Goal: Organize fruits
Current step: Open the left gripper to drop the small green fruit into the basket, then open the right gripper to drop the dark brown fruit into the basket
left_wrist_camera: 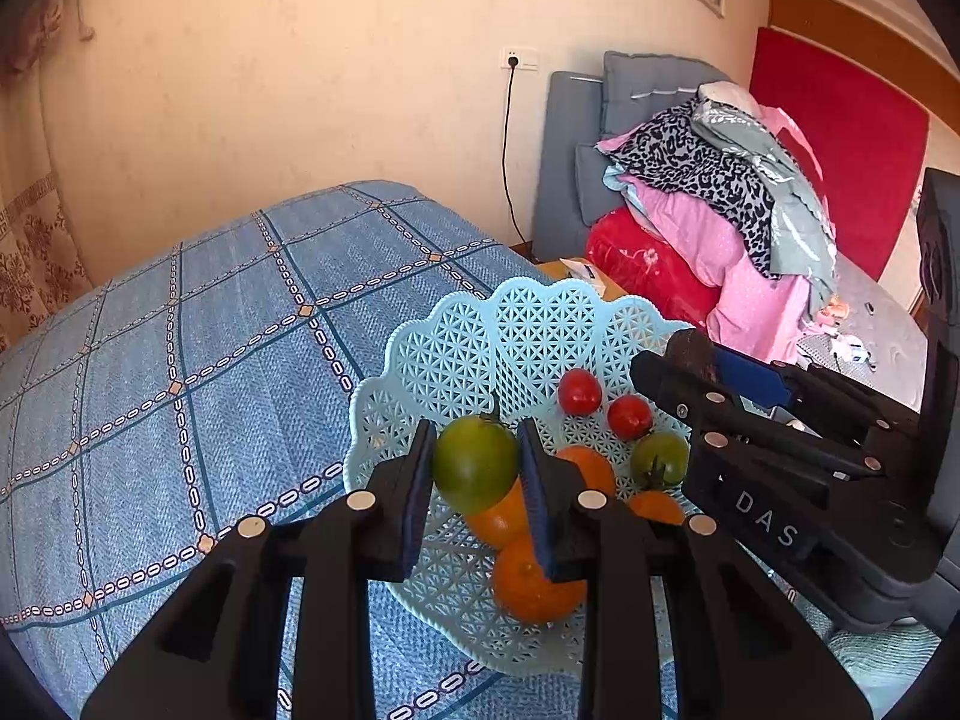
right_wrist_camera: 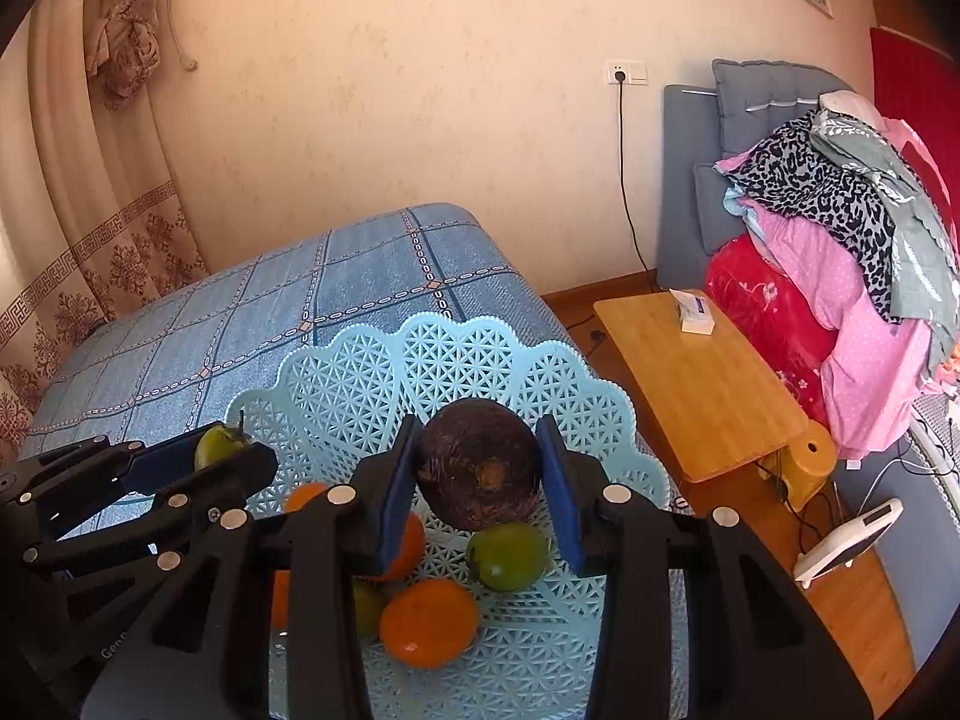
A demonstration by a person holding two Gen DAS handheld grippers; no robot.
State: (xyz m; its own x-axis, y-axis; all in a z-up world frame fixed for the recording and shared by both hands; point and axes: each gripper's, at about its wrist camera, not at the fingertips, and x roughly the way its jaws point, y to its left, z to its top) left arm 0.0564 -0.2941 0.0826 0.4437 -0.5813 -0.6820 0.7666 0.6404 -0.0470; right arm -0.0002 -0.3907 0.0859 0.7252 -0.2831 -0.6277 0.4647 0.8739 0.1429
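Note:
My left gripper (left_wrist_camera: 476,456) is shut on a green tomato (left_wrist_camera: 475,463), which hangs over the near left part of the light blue lattice basket (left_wrist_camera: 528,300). My right gripper (right_wrist_camera: 479,462) is shut on a dark brown round fruit (right_wrist_camera: 480,465) above the middle of the basket (right_wrist_camera: 456,330). Inside the basket lie two red tomatoes (left_wrist_camera: 579,391), a second green tomato (left_wrist_camera: 660,459) and several oranges (left_wrist_camera: 537,585). In the right wrist view the left gripper (right_wrist_camera: 228,450) enters from the left with its green tomato (right_wrist_camera: 219,441). The right gripper (left_wrist_camera: 684,360) shows at the right of the left wrist view.
The basket stands on a blue plaid cloth (left_wrist_camera: 198,372) near its right edge. A low wooden side table (right_wrist_camera: 702,384) with a tissue box (right_wrist_camera: 693,312) stands to the right. Beyond it is a pile of clothes (right_wrist_camera: 840,240). A wall and a curtain (right_wrist_camera: 90,240) close off the back.

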